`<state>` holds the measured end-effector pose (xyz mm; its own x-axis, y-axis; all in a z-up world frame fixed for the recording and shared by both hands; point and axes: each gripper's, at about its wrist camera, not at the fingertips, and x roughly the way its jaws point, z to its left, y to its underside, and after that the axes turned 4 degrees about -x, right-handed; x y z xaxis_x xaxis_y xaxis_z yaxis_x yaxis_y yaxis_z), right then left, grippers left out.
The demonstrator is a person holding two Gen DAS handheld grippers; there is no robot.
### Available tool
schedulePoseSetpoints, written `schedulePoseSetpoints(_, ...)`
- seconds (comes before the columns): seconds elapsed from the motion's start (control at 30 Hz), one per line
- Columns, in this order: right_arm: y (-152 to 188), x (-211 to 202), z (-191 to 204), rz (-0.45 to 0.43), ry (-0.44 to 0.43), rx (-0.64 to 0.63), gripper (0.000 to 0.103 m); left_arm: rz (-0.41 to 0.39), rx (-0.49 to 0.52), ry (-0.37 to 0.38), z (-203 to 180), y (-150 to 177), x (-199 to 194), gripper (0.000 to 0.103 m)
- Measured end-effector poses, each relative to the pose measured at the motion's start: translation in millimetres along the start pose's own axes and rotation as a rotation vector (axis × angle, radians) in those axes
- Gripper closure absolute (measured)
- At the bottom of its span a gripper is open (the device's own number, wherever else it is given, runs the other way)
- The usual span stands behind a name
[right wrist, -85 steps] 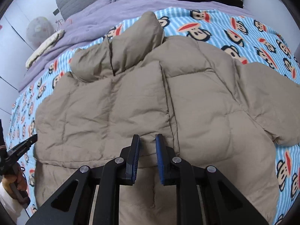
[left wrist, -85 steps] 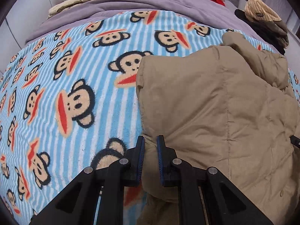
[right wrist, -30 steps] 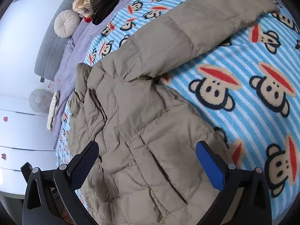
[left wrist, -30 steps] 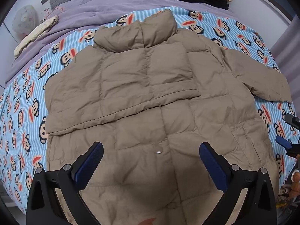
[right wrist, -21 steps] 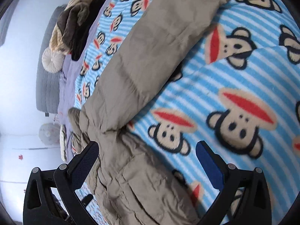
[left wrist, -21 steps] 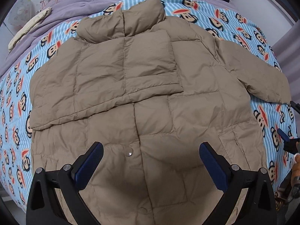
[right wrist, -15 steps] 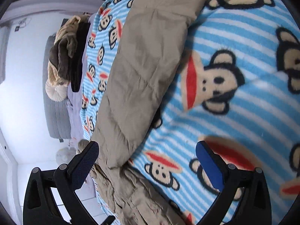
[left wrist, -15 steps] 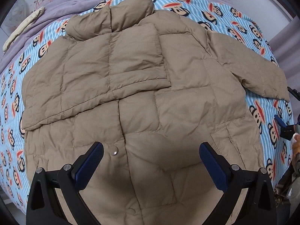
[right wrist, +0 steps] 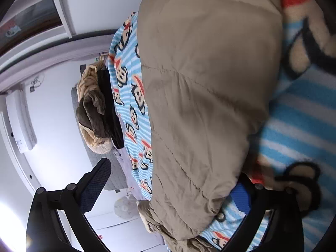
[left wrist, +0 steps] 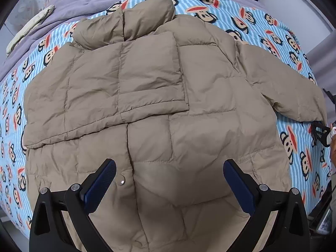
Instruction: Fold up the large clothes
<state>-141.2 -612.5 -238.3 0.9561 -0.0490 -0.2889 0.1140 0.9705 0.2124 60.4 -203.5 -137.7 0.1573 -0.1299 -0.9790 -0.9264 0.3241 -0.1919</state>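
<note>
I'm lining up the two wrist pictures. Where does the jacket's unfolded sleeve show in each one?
Left wrist: the unfolded sleeve stretches to the right edge, flat on the blanket.
Right wrist: the sleeve fills the centre, running between the open right tongs.
Shared landmark: the monkey-print striped blanket under it.

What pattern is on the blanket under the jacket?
Blue and white stripes with cartoon monkey faces on the blanket, clearest in the left wrist view.

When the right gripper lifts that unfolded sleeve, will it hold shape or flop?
Likely flops: the sleeve is soft quilted padding, creased and sagging on the blanket. Probably light for its bulk, being puffy fill. The smooth shell may slip, so the open right gripper likely needs a deep bite.
</note>
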Motion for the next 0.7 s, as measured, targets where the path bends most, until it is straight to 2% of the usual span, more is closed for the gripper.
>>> schedulePoseSetpoints(0.03,-1,4,-2,0.002,-0.014,0.029,0.037,-0.004,0.001,-0.007,0,0,0,0.001)
schedulePoseSetpoints(0.07,-3,8,-5,0.013,-0.027,0.060,0.051,-0.007,0.000,-0.014,1,0,-1,0.001)
schedulePoseSetpoints(0.1,-3,11,-7,0.024,-0.029,0.077,0.075,-0.009,-0.002,-0.015,1,-1,-2,0.001)
schedulePoseSetpoints(0.13,-3,12,-7,0.029,-0.030,0.072,0.085,-0.011,-0.007,-0.012,3,-1,-3,0.001)
schedulePoseSetpoints(0.23,-2,14,11,0.035,-0.035,-0.016,0.092,-0.028,-0.022,-0.003,9,-3,-7,0.001)
schedulePoseSetpoints(0.33,2,15,40,0.054,-0.063,-0.115,0.092,-0.043,-0.023,-0.032,16,-3,-9,0.001)
schedulePoseSetpoints(0.47,18,27,95,0.092,-0.057,-0.307,0.092,-0.039,-0.027,0.006,31,-1,-8,0.001)
schedulePoseSetpoints(0.6,53,53,150,0.168,-0.055,-0.491,0.092,-0.068,-0.050,0.021,50,3,-15,0.001)
schedulePoseSetpoints(0.7,95,74,178,0.245,-0.058,-0.622,0.092,-0.105,-0.067,0.016,68,4,-23,0.001)
